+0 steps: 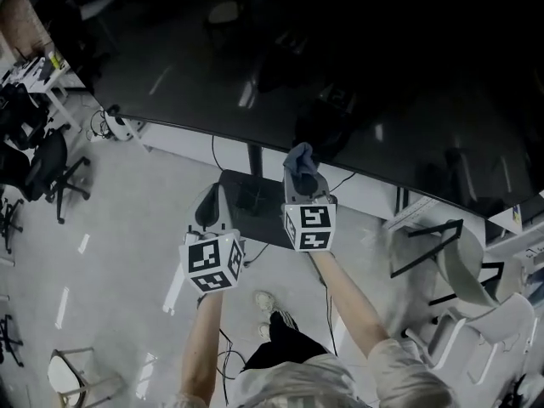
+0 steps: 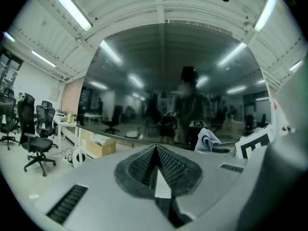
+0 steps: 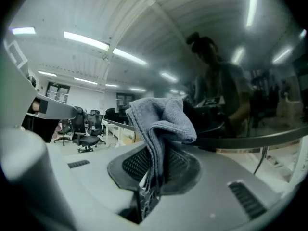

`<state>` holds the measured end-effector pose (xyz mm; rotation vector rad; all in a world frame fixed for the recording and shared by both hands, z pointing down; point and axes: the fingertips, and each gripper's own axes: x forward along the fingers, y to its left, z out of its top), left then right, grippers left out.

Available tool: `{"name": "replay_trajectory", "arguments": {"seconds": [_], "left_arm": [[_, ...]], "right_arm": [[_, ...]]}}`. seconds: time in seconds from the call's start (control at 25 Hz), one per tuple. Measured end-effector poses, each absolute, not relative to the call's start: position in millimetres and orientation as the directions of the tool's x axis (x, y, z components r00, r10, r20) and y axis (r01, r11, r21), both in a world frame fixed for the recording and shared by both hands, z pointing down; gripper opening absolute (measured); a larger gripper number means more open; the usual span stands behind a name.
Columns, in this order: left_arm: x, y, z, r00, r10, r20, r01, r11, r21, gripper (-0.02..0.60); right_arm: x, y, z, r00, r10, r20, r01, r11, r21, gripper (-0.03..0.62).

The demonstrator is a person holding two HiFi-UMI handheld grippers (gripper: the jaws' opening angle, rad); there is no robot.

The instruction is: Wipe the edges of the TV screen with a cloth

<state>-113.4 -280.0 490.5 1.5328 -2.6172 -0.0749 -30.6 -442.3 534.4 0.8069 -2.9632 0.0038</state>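
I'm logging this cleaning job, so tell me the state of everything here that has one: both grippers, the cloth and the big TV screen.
Left gripper: jaws together, nothing between them.
Right gripper: jaws shut on the cloth.
Blue-grey microfibre cloth: bunched, sticking up out of the jaws, held by the screen's lower edge.
Large dark TV screen: no picture, only reflections of the room.

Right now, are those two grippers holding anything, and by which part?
The right gripper is shut on a grey-blue cloth, pinching its bunched lower end while the rest sticks up beyond the jaws. The left gripper is shut and empty.
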Motion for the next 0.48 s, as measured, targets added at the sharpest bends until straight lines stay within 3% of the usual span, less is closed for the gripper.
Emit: {"name": "replay_trajectory", "arguments": {"seconds": [0.48], "left_arm": [[-271.5, -260.4, 495.6, -0.615, -0.785, 0.073, -0.775, 0.619, 0.126, 0.015]], "right_arm": [[-208.7, -382.0, 536.5, -0.914, -0.401, 0.064, -0.397, 0.916, 0.06, 0.046]]}}
